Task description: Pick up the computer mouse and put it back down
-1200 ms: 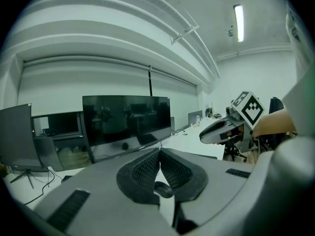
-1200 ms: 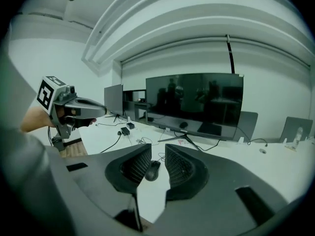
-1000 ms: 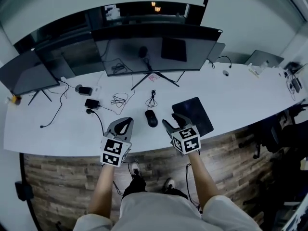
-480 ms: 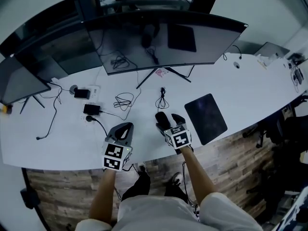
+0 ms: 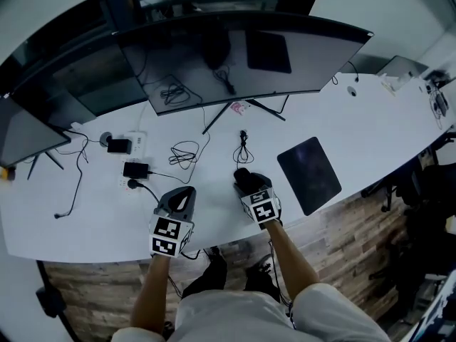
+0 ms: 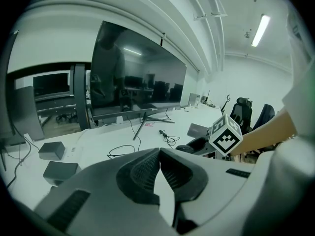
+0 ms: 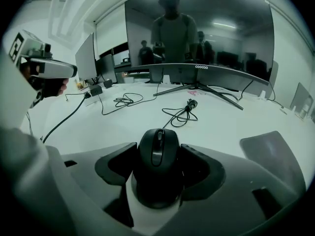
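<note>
"White desk (image 5: 370,130) under both your hands. What do your fingers have?"

"On my right gripper (image 7: 158,149) the jaws are closing on the computer mouse (image 7: 158,168), with one pad against each of its sides. It sits on the desk, just inside the front edge. On my left gripper (image 6: 158,170) the jaws are pinched together with nothing in them. That gripper is over bare desk to the left of the mouse, apart from it."

"How much room is there around the mouse?"

"Its coiled cable (image 7: 184,109) lies straight ahead, with open desk between. The dark mouse pad (image 5: 308,173) is near on the right, not touching. A black lead (image 5: 146,186) and a power brick (image 5: 135,169) lie ahead of my left gripper. The big monitor (image 5: 235,55) stands further back."
</note>
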The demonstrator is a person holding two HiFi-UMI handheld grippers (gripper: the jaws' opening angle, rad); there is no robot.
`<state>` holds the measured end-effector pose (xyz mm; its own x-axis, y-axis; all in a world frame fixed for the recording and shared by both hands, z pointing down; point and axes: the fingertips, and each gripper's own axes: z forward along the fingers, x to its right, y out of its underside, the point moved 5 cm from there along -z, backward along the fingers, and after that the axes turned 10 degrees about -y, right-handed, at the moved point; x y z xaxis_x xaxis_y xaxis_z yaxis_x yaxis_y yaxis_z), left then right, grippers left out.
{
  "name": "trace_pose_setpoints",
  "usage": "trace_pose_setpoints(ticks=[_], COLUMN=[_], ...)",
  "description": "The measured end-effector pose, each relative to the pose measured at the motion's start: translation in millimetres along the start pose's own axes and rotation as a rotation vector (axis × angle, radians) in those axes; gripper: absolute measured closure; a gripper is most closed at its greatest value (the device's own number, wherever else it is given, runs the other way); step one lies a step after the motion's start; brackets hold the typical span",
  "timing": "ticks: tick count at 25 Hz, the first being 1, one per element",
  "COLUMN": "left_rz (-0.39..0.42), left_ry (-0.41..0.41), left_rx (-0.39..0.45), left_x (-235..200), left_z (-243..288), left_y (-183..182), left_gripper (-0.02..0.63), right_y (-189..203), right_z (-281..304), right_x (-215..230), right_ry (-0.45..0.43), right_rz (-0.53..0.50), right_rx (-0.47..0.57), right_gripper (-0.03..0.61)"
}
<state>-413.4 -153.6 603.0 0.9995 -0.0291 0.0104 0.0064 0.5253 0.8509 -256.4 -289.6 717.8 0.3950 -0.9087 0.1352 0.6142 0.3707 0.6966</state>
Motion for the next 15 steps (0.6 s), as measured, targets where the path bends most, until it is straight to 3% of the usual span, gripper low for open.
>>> trace_pose_setpoints(ticks=[6,15], left_rz=[-0.004,0.044], left_ry=[0.019,0.06], left_rx=[0.027,0.121], left_x=[4,18], left_z=[3,-1], left_y=[-10,-64], left_gripper=[0.597,0.596], right_y=[-9,-80], right_z=[-7,-93], right_x=[-3,10], right_ry=[-0.02,0.061], right_rz=[0.046,-0.041], right_rx=[0.005,0.142], right_gripper=[0.298,0.299])
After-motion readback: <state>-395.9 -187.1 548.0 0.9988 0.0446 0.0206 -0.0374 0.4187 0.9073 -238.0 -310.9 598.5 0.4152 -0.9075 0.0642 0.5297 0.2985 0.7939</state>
